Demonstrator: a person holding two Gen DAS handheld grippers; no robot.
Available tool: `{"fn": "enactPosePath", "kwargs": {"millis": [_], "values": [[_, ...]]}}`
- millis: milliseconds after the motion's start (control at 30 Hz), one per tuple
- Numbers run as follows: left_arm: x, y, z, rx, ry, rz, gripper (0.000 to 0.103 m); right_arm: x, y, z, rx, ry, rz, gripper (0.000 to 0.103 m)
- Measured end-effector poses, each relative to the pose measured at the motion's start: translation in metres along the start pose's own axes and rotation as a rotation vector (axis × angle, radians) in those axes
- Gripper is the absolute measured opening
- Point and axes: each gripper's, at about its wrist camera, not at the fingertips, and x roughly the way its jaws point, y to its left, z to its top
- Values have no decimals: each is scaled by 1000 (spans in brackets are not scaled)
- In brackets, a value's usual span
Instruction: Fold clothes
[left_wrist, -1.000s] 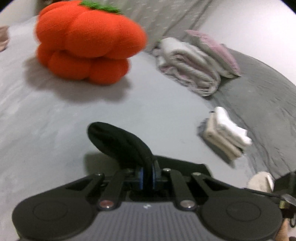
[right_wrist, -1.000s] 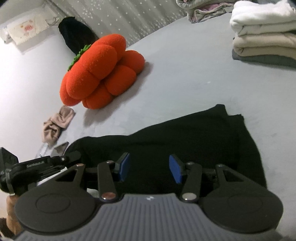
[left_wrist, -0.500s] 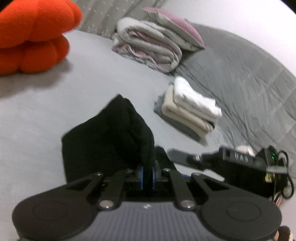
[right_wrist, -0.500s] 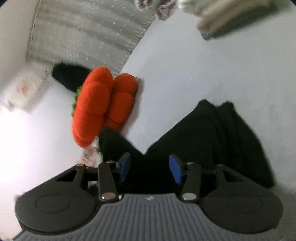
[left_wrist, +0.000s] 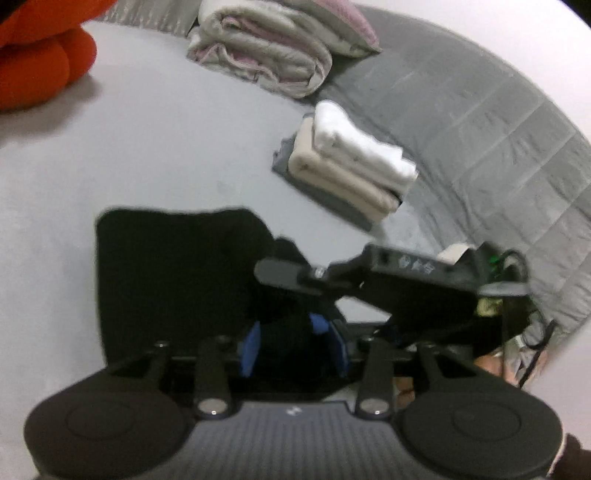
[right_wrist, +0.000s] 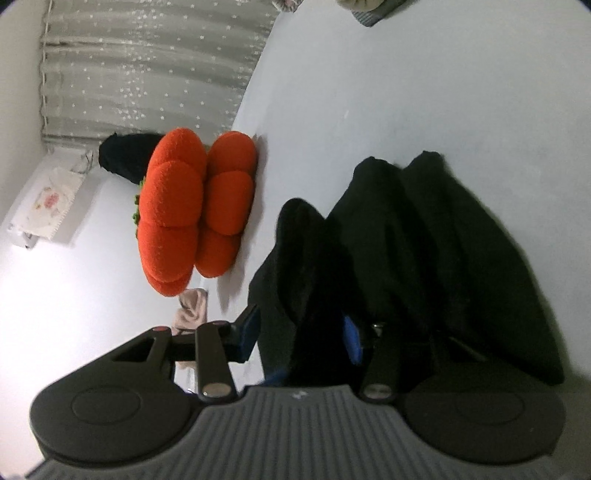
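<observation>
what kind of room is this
Most likely a bedroom: the work surface looks like a bed under a pale grey sheet, with a grey quilted blanket, a rolled pale duvet and an orange pumpkin-shaped plush cushion.

black garment (left_wrist: 173, 266): matt, soft knit cloth
pumpkin cushion (right_wrist: 188, 210): fuzzy orange plush
bed sheet (left_wrist: 155, 147): smooth, matt
left hand-held gripper (left_wrist: 293, 347): matt black plastic, blue pads
</observation>
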Motion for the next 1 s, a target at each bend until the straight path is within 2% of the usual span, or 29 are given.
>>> {"fn": "enactPosePath", "kwargs": {"millis": [100,167,233,267,300,467,633,833,933,1000], "values": [[-16,11,3,-36,-54,27,41,5,2,0,-20,-1,-18,51],[-24,20,4,-57,-98,82,39,8,4,-1,-40,-2,-27,51],[-27,29,3,-70,-138,153,39,9,6,-3,-56,-9,-43,42],[-27,33,2,-76,-153,189,39,9,6,-3,-63,-12,-49,27],[-26,36,1,-81,-164,218,39,9,6,-3,-69,-17,-57,17],[-25,43,-4,-93,-232,306,39,4,18,-8,-102,-64,-36,13],[-31,33,-2,-59,-283,273,39,-12,27,-7,-90,-107,20,13],[-15,18,-3,10,-244,255,39,-38,17,-1,-11,-135,51,13],[-7,12,-6,52,-221,252,39,-47,11,1,0,-137,32,13],[-1,7,-9,79,-201,244,39,-48,6,2,-14,-135,-21,13]]}}
